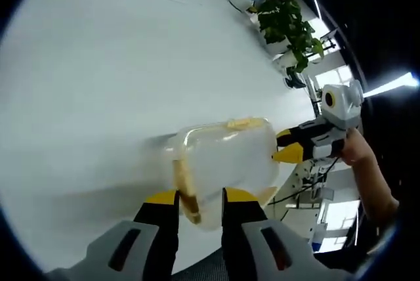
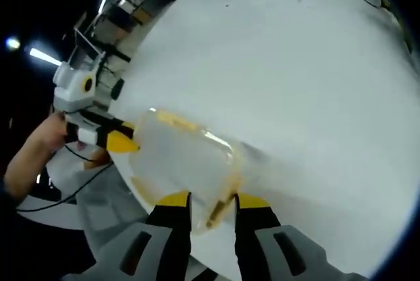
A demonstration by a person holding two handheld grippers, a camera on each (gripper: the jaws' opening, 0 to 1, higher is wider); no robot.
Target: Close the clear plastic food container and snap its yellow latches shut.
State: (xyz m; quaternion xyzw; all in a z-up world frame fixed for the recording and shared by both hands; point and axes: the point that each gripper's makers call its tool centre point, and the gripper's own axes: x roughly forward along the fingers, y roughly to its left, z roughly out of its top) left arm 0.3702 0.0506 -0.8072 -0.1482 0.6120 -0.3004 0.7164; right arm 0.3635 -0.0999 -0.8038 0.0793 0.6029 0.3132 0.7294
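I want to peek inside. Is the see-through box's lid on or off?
On. The lid covers the clear container, a yellow latch lying between the left gripper jaws. Whether it has snapped: cannot tell.

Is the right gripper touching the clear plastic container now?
Touching. In the left gripper view, the right gripper presses its yellow tips against the end of the clear plastic container, no gap between them.

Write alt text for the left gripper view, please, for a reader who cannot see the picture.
The left gripper, with yellow-tipped black jaws, reaches to a yellow latch at the near end of a clear plastic food container on a white table. The right gripper comes in from the right and meets the container's far end; a potted plant stands behind.
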